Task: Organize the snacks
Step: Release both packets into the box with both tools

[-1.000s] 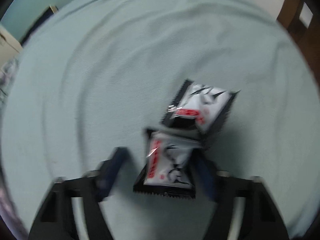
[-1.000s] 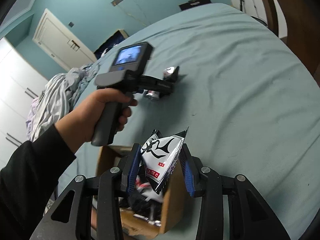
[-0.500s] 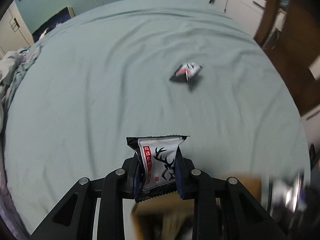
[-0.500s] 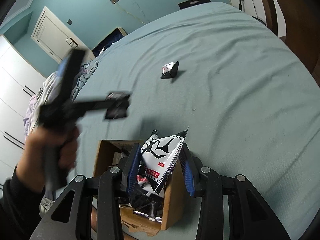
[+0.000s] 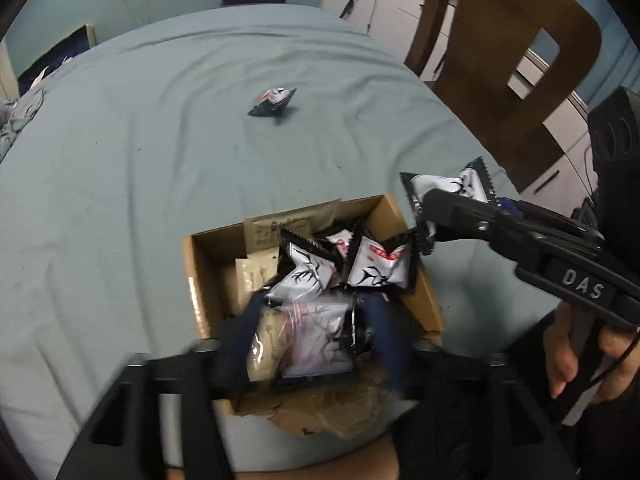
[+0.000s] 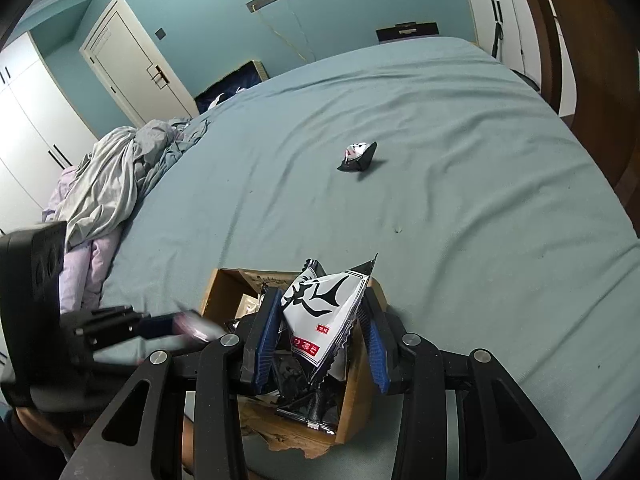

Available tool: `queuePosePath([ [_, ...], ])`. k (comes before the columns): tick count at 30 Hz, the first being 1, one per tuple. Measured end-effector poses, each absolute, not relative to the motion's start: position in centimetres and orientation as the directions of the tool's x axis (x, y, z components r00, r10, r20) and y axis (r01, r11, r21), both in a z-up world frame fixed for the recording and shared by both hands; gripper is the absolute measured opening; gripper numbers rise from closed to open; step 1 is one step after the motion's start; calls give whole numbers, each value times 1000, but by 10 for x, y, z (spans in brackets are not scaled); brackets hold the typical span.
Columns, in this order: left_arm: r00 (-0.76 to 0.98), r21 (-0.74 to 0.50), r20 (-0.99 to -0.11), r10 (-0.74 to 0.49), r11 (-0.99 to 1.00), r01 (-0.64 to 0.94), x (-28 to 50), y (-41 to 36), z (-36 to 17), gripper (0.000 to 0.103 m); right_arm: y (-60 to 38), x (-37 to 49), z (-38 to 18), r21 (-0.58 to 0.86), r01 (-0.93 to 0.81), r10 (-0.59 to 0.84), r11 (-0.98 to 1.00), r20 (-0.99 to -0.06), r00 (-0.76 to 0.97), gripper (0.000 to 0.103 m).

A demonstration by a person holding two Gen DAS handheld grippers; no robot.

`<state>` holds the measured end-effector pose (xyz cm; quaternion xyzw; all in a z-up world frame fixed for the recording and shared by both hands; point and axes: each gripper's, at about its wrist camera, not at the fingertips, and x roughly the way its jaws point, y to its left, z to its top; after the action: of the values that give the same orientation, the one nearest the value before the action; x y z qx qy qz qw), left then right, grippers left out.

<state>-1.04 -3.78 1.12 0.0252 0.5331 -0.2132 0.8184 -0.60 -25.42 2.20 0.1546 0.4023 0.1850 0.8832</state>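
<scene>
An open cardboard box (image 5: 428, 304) (image 6: 356, 412) holds several black-and-white snack packets. My left gripper (image 5: 316, 328) is over the box with its blurred blue fingers spread wide; a snack packet (image 5: 316, 340) lies between them, free of the pads, on the pile. My right gripper (image 6: 320, 340) is shut on another snack packet (image 6: 324, 312) just above the box's right edge; it also shows in the left wrist view (image 5: 448, 196). One more snack packet (image 5: 272, 101) (image 6: 357, 155) lies alone on the teal bedsheet, farther away.
A wooden chair (image 5: 508, 60) stands beyond the bed's right edge. Crumpled bedding (image 6: 116, 176) is heaped at the left. White cabinets (image 6: 504, 28) and a door (image 6: 132, 68) line the far walls.
My left gripper carried its packet from the sheet back over the box and opened, and the packet now lies in the box. My right gripper kept holding its packet in place.
</scene>
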Motion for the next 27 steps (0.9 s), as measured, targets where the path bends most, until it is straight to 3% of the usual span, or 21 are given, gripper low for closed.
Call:
queuePosePath([
  [1, 375, -153, -877, -301, 915, 374, -11, -39, 16, 82, -252, -7, 21, 410, -204, 443, 889, -658, 609, 37],
  [4, 457, -81, -855, -246, 933, 350, -11, -36, 27, 85, -243, -8, 21, 361, -219, 415, 907, -670, 615, 37],
  [10, 514, -34, -848, -127, 982, 186, 5, -11, 26, 85, -229, -14, 24, 365, -302, 473, 881, -648, 597, 38],
  [17, 520, -79, -842, -139, 987, 137, 11, 4, 28, 85, -215, -20, 18, 363, -371, 517, 855, -657, 549, 41],
  [19, 524, -69, -841, -133, 988, 140, 9, 5, 29, 85, -218, -22, 17, 379, -352, 516, 856, -659, 546, 48],
  [21, 529, -60, -839, -128, 988, 144, 9, 3, 29, 85, -223, -23, 15, 393, -309, 499, 866, -658, 564, 77],
  [27, 518, -54, -845, -133, 985, 165, 8, -3, 27, 85, -230, -22, 18, 368, -226, 423, 902, -652, 629, 80],
])
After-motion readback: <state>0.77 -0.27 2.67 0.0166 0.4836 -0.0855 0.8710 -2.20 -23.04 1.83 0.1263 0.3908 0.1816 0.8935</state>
